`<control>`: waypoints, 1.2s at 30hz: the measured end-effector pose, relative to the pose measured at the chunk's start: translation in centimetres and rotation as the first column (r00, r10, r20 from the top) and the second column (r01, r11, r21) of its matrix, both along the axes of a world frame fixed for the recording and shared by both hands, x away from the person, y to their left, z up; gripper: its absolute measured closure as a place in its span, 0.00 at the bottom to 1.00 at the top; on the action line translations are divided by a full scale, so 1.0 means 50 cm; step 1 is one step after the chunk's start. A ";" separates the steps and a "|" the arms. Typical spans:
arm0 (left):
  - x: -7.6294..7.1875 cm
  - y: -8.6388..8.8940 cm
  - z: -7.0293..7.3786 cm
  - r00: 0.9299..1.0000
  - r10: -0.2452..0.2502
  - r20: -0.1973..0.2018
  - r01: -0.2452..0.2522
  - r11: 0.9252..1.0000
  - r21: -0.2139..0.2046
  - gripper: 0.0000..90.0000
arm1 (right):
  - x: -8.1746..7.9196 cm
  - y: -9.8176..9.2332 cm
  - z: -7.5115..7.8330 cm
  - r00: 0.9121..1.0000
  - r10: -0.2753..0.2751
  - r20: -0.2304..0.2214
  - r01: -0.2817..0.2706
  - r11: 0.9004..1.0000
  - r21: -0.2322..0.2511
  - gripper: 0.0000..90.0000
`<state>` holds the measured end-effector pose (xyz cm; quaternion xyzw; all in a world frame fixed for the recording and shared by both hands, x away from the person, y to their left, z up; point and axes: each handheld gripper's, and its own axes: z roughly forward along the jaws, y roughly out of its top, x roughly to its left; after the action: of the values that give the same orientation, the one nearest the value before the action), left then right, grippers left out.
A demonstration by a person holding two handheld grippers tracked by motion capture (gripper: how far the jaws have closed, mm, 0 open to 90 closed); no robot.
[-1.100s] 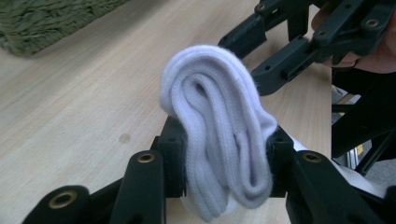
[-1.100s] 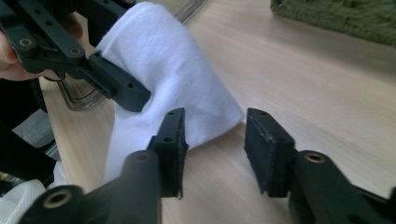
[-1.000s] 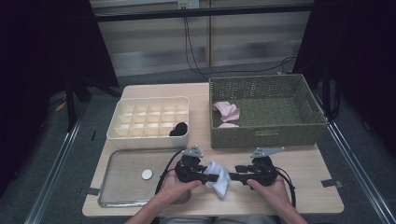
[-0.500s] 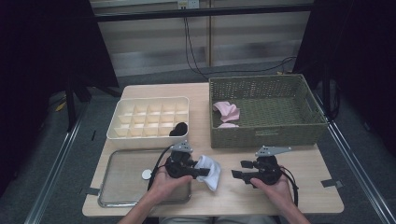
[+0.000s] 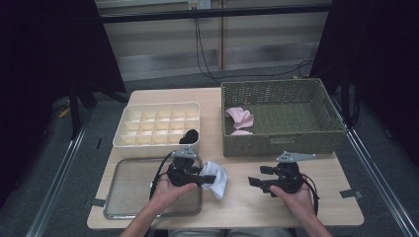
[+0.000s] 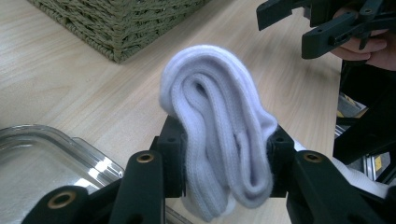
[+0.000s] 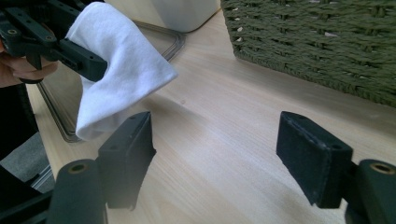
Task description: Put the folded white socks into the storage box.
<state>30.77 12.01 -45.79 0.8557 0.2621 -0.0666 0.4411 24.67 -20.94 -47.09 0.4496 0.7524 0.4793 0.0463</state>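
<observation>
My left gripper (image 5: 209, 178) is shut on a folded white sock (image 5: 216, 177), which bulges out between its jaws (image 6: 224, 154) and hangs just above the table beside the metal tray (image 5: 128, 197). The sock (image 7: 121, 65) also shows at the upper left of the right gripper view, held by the left gripper. My right gripper (image 5: 256, 182) is at the front right of the table, apart from the sock. Its jaws have just been opening and now stand open (image 7: 217, 154) with only bare tabletop between them.
A white divided box (image 5: 158, 123) with a dark sock (image 5: 189, 137) in one front cell stands behind the tray. A green wicker basket (image 5: 281, 143) at the back right holds pink socks (image 5: 239, 118). The tabletop is light wood (image 5: 247, 202).
The right gripper has let go of the white sock and opened, drawing slightly right. The left gripper has carried the sock a little left and up.
</observation>
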 end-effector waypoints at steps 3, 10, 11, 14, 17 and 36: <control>0.000 0.003 0.003 1.000 0.012 -0.005 -0.012 1.000 0.005 0.67 | -0.003 -0.001 0.002 1.000 0.016 0.013 -0.017 1.000 0.010 0.29; 0.005 0.029 0.020 0.999 0.036 0.021 -0.037 0.999 0.026 0.67 | -0.006 -0.002 0.004 1.000 0.012 0.007 -0.012 1.000 -0.009 0.26; 0.005 0.032 0.023 0.999 0.041 0.022 -0.041 0.999 0.026 0.67 | -0.007 -0.004 0.005 1.000 0.014 0.009 -0.014 1.000 -0.011 0.26; 0.006 0.044 0.025 0.998 0.053 0.021 -0.053 0.998 0.024 0.67 | -0.010 -0.009 0.008 1.000 0.009 0.007 -0.009 1.000 -0.002 0.26; 0.008 0.055 0.027 0.998 0.059 0.023 -0.059 0.998 0.020 0.67 | -0.014 -0.013 0.010 1.000 -0.005 0.016 0.005 1.000 -0.013 0.26; 0.036 0.112 0.048 0.991 0.128 0.032 -0.129 0.991 0.033 0.67 | -0.020 -0.022 -0.010 0.998 -0.014 0.059 0.015 1.000 -0.001 0.20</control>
<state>32.56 17.63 -43.39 0.8456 0.3114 -0.0206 0.4330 23.66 -22.03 -47.59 0.4407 0.7479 0.4912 0.0721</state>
